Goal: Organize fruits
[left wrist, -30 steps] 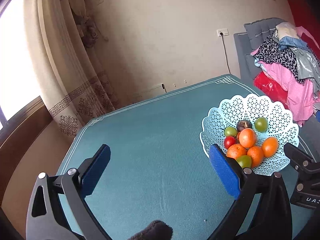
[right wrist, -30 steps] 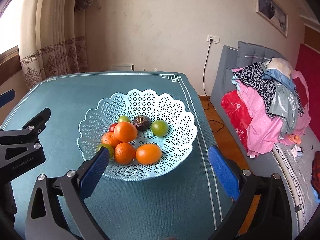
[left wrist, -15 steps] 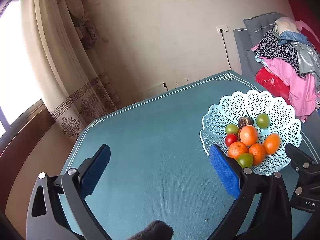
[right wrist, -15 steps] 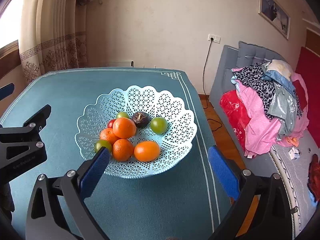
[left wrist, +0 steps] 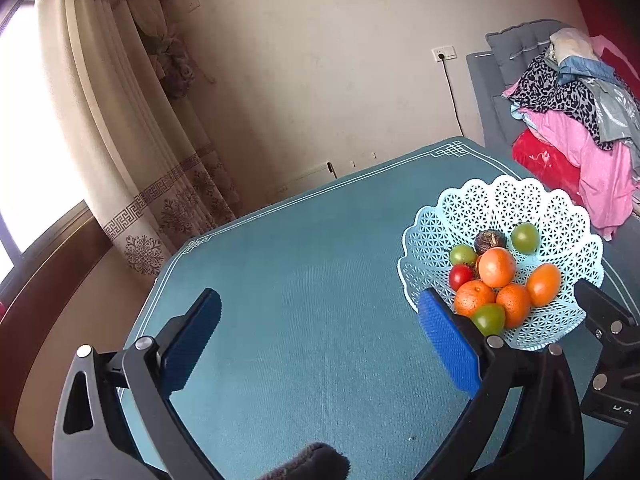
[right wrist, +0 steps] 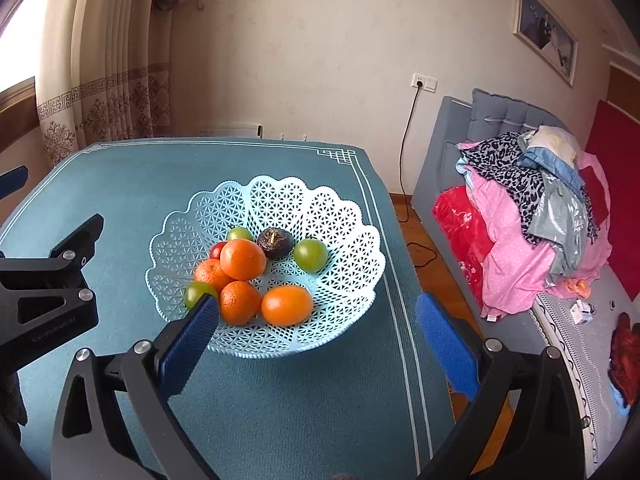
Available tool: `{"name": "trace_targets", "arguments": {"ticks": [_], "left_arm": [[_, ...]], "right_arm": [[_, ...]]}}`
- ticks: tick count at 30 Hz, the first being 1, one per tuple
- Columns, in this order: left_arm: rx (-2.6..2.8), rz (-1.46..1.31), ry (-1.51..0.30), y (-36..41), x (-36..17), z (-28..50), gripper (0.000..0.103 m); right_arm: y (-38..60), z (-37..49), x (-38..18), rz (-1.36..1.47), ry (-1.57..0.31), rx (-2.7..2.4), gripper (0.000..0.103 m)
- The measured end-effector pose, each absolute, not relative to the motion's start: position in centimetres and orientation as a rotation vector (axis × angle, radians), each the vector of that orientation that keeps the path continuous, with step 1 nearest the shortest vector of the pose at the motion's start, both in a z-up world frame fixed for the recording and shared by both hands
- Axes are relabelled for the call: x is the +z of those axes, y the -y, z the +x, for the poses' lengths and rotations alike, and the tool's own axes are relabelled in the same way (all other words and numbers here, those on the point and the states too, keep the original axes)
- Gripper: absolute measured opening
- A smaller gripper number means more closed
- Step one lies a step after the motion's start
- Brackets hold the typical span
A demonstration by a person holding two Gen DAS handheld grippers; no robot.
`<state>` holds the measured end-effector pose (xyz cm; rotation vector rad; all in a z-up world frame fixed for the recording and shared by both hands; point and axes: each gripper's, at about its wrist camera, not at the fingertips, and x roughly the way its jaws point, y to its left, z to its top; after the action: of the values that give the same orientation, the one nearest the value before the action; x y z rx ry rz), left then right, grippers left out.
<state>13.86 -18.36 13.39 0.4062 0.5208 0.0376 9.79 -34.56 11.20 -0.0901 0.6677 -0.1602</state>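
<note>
From the left wrist view, the left tongs point(left wrist: 318, 334) are seen spread wide over bare teal cloth on the counter point(left wrist: 304, 280), with nothing held between the blue pads point(left wrist: 448, 346). A pale blue lattice bowl point(left wrist: 500, 208) is set on the counter to the right, just beyond the right pad. Inside it, oranges point(left wrist: 497, 267), green fruits point(left wrist: 525, 237), a small red fruit point(left wrist: 461, 277) and a dark brown fruit point(left wrist: 490, 241) are heaped together. Part of the right tongs' black frame is seen at the far right edge.

From the right wrist view, the right tongs point(right wrist: 318, 334) are likewise held wide and empty, near the front rim of the bowl point(right wrist: 280, 196). The left pad point(right wrist: 188, 344) is seen in front of the nearest green fruit point(right wrist: 196, 293). An orange point(right wrist: 243, 259) is stacked on top of the heap. A pile of clothes point(right wrist: 532, 208) is seen on a sofa at the right.
</note>
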Motion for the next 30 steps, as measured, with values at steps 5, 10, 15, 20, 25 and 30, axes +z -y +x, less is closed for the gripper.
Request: {"name": "trace_targets", "arguments": {"ticks": [5, 10, 15, 20, 25, 30], "left_arm": [[0.036, 0.411, -0.52, 18.49, 13.36, 13.76, 0.1], [0.036, 0.415, -0.52, 18.61, 13.37, 13.65, 0.1], [0.034, 0.423, -0.518, 18.82, 13.35, 13.61, 0.1], [0.036, 0.428, -0.515, 18.94, 13.55, 13.7, 0.1], [0.036, 0.431, -0.513, 18.96, 13.57, 13.72, 0.1], [0.031, 0.438, -0.508, 19.29, 13.73, 13.61, 0.1]], "right_arm": [[34.36, 9.72, 11.2, -0.096, -0.668, -0.157, 0.098], [34.4, 9.78, 11.2, -0.099, -0.67, -0.157, 0.098], [34.4, 9.8, 11.19, -0.1, -0.67, -0.155, 0.098], [34.34, 9.76, 11.36, -0.1, -0.667, -0.151, 0.098], [34.35, 9.75, 11.51, -0.098, -0.665, -0.15, 0.098], [34.33, 9.52, 11.79, -0.089, -0.655, -0.149, 0.098]]}}
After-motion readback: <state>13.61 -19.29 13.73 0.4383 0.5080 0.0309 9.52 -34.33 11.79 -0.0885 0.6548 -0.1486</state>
